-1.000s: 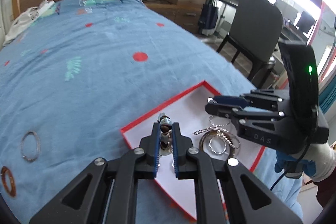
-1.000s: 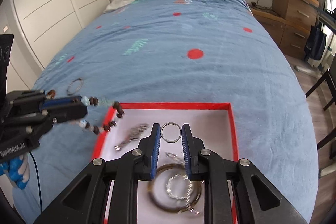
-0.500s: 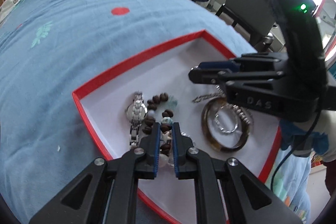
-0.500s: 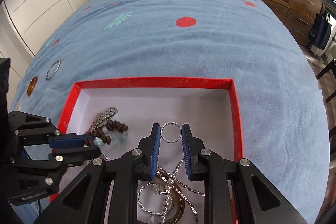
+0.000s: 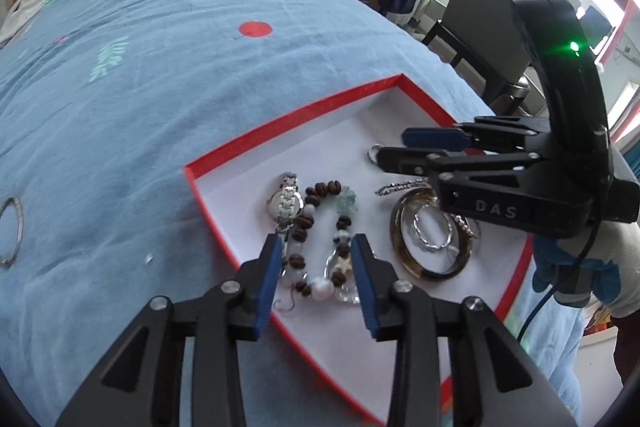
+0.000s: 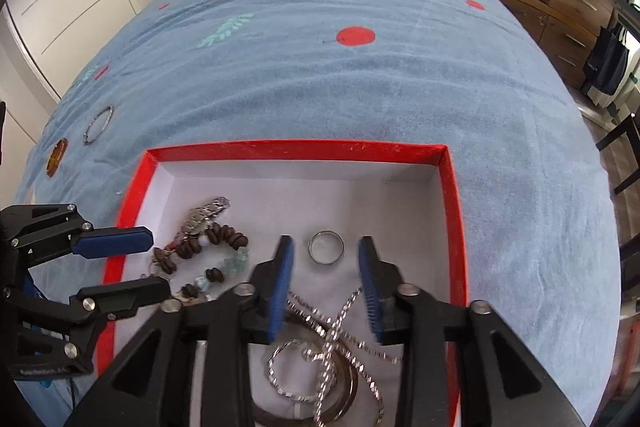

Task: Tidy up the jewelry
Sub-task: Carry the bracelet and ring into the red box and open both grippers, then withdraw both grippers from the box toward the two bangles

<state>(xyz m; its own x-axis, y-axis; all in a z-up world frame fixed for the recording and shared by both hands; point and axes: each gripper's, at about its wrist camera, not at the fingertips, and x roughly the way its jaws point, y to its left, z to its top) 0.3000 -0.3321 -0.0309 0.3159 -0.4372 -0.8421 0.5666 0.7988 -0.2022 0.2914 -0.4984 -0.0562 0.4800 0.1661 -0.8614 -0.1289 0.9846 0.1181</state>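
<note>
inside the red box [image 6: 450, 211] on the bed [image 6: 360, 87], a beaded bracelet [image 5: 320, 239] is straddled by the parted left gripper [image 5: 316, 259]; a silver ring [image 6: 326, 247] is flanked by the parted right gripper [image 6: 326, 271].

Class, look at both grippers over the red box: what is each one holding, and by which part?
Nothing. The left gripper is open over the bead bracelet; the right gripper is open, the silver ring lying free in the box.

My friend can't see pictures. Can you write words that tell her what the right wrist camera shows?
The open right gripper hovers over a red box on a blue bed, with a silver ring lying between its fingers. Chains and a brown bead bracelet also lie inside.
</note>
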